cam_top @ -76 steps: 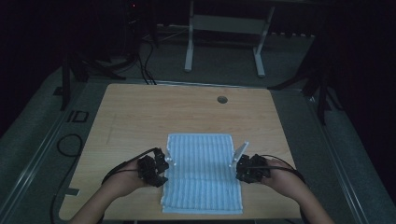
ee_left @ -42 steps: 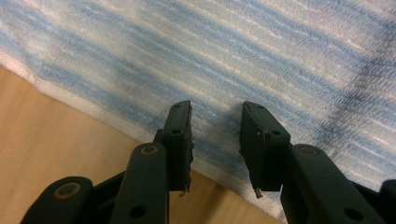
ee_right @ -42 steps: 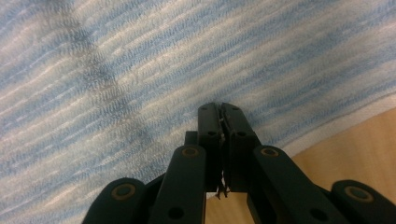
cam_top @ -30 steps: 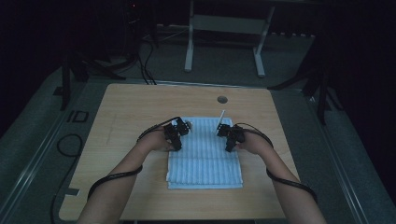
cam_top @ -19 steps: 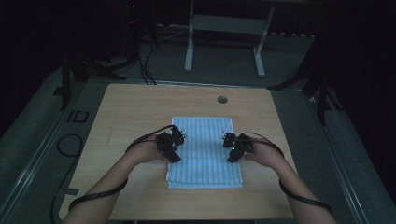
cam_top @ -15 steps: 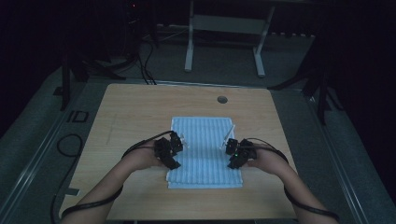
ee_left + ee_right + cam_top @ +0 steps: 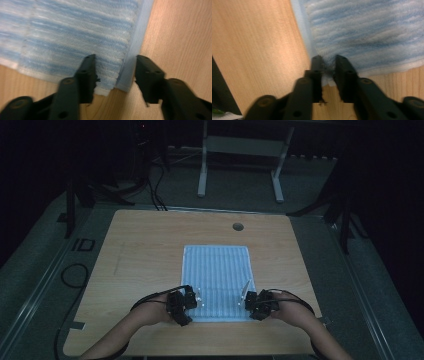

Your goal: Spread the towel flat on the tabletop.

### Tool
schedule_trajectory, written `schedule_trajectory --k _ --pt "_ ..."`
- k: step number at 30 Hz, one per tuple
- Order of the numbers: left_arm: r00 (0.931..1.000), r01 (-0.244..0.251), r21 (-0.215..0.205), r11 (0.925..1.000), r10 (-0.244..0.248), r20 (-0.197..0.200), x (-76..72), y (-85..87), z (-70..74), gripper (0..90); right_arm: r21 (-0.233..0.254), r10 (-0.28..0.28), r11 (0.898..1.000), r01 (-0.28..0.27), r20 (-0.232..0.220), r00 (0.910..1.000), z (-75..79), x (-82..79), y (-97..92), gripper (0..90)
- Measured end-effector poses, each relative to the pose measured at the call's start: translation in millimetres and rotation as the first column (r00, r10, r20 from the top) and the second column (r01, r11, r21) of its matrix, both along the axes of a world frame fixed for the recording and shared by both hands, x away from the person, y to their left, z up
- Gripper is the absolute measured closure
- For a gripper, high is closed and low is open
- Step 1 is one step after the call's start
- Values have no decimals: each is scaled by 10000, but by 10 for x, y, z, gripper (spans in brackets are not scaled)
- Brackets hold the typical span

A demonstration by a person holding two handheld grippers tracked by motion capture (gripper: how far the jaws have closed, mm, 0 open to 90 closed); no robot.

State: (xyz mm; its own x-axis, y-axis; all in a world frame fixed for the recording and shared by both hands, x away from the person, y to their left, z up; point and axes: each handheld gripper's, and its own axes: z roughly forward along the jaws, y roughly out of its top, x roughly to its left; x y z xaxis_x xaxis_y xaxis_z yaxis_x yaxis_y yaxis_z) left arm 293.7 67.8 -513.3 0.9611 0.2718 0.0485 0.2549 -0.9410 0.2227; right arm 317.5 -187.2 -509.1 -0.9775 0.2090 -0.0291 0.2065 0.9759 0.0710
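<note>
Striped towel [image 7: 216, 270] on table [image 7: 140, 250]; grommet hole [image 7: 238, 226] well beyond.

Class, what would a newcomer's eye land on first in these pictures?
A blue-and-white striped towel lies flat mid-table. At its near corners sit two black grippers: the left gripper with jaws apart around one corner, the right gripper with jaws close about the other.

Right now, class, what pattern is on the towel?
Blue and white stripes on the towel, clearest in the left gripper view.

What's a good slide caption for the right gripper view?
Right gripper with fingers nearly closed at the near corner of a blue striped towel on the wooden table.
</note>
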Motion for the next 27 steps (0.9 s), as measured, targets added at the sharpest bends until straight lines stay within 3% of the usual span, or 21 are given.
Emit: schedule_trajectory --k 2,5,6,9,10,15,16,17,18,19,20,21,22,23,24,25,26,27 --pt "9998 -14 -15 10000 14 207 7 -9 -6 658 40 -124 9999 125 -44 9999 33 26 -9 860" --pt "9997 -187 -157 9997 189 124 36 0 31 795 75 -168 9998 169 -34 9999 85 38 -18 867" --pt "9991 -407 -446 9982 412 85 72 11 96 843 247 -171 9995 171 -2 9999 152 47 -27 868" --pt "9982 -572 -681 9960 583 142 113 19 176 866 462 -207 9987 204 49 9998 230 78 -32 868" --pt "9975 -586 -706 9958 612 345 170 19 274 867 745 -401 9965 391 118 9991 321 144 -32 868" --pt "9921 -863 -860 9926 935 838 322 42 462 871 912 -639 9941 589 526 9966 497 346 -5 868" --pt "9863 -1023 -939 9903 1132 1199 453 82 590 871 1047 -793 9919 723 643 9948 589 468 21 869" --pt "9863 -1023 -939 9903 1132 1199 453 82 590 870 1047 -793 9919 723 643 9948 589 468 21 869" --pt "9788 -1365 -1073 9848 1507 1384 572 121 678 870 1127 -968 9898 870 842 9917 674 604 54 869" --pt "9788 -1365 -1073 9848 1507 1384 572 121 678 870 1127 -968 9898 870 842 9917 674 604 54 869" --pt "9712 -1606 -1064 9813 1764 1601 713 163 769 869 1084 -1134 9888 1024 1007 9884 752 760 86 868" --pt "9712 -1606 -1064 9813 1764 1601 713 163 769 865 1084 -1134 9888 1024 1007 9884 752 760 86 868" --pt "9636 -1832 -1186 9759 2022 1747 810 187 809 865 1047 -1192 9887 1076 1122 9865 775 826 97 868" --pt "9542 -2102 -1228 9699 2309 1903 886 203 825 826 1138 -1531 9840 1372 1451 9775 816 932 114 841" --pt "9431 -2593 -1102 9595 2761 1851 1003 236 838 675 1575 -2479 9620 2229 1631 9550 865 1126 113 754" --pt "9431 -2593 -1102 9595 2761 1851 1003 236 838 650 1575 -2479 9620 2229 1631 9550 865 1126 113 754" --pt "9348 -2816 -1130 9528 2990 1916 1016 251 840 590 1567 -2748 9553 2508 1565 9487 861 1214 109 697" --pt "9348 -2816 -1130 9528 2990 1916 1016 251 840 581 1567 -2748 9553 2508 1565 9487 861 1214 109 697"
